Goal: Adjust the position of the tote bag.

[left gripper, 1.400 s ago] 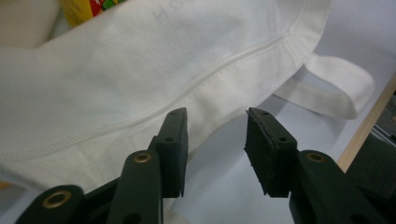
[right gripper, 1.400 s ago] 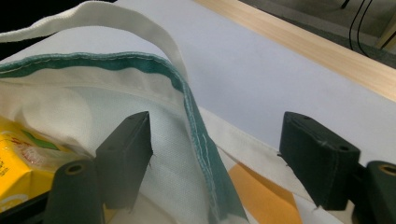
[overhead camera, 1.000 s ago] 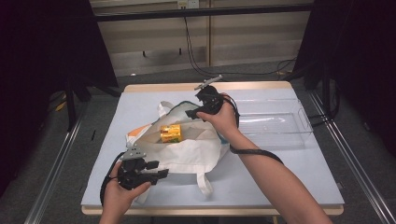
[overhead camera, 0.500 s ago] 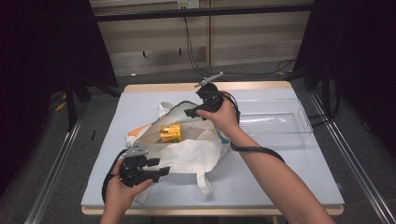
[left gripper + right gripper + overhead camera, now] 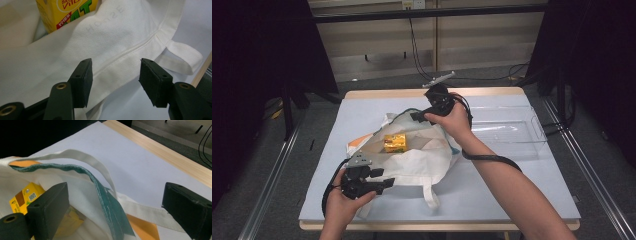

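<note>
A white tote bag (image 5: 422,162) lies open in the middle of the table, with a yellow drink carton (image 5: 394,142) inside its mouth. My left gripper (image 5: 382,184) is open at the bag's near left edge. In the left gripper view its jaws straddle the stitched hem (image 5: 125,53), with the carton (image 5: 65,12) beyond. My right gripper (image 5: 421,116) is open at the far rim. In the right gripper view its wide jaws stand either side of the green-edged rim (image 5: 107,202) and a white handle strap (image 5: 82,157), beside the carton (image 5: 25,197).
A clear plastic tray (image 5: 512,131) lies at the back right of the table. Something orange (image 5: 359,141) shows at the bag's left side. A loose handle loop (image 5: 430,192) hangs toward the front edge. The wooden table edge (image 5: 160,152) lies just behind the bag.
My left gripper has crept slightly forward onto the bag's hem. The right gripper and the carton have stayed where they were.
</note>
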`<state>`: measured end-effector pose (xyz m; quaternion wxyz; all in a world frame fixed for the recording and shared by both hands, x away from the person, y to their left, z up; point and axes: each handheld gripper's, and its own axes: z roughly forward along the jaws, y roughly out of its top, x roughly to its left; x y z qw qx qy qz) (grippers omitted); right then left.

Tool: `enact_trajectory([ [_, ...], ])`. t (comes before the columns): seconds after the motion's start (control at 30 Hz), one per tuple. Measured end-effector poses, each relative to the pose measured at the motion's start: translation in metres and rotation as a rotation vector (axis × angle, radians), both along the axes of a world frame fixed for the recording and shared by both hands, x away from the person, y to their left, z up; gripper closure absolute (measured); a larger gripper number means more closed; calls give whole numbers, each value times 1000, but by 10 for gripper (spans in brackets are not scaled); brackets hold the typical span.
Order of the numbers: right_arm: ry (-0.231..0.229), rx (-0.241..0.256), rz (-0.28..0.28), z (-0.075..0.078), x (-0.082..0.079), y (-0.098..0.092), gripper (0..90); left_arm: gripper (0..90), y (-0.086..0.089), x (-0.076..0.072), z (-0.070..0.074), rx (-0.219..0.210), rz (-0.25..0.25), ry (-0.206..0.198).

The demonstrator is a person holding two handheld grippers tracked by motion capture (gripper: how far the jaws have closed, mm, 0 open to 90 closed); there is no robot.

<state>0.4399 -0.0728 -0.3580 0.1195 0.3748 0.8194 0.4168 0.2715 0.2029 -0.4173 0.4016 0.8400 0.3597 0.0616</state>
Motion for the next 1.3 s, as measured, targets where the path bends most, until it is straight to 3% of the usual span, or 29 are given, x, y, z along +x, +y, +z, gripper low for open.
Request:
enact_trajectory([
  [0.3,-7,-10,-7,3,4,-5,86,443,1,1,-1,6,5,0],
  [0.47,4,15,-4,5,6,-8,75,443,1,2,-1,5,2,0],
  [0.77,-6,5,12,8,-1,-7,85,434,-1,2,-2,12,7,1],
  [1.13,-47,25,46,14,-17,-18,194,431,0,4,0,8,14,6],
  [1.3,-76,5,64,17,-25,-22,260,430,-1,6,5,23,10,-4],
])
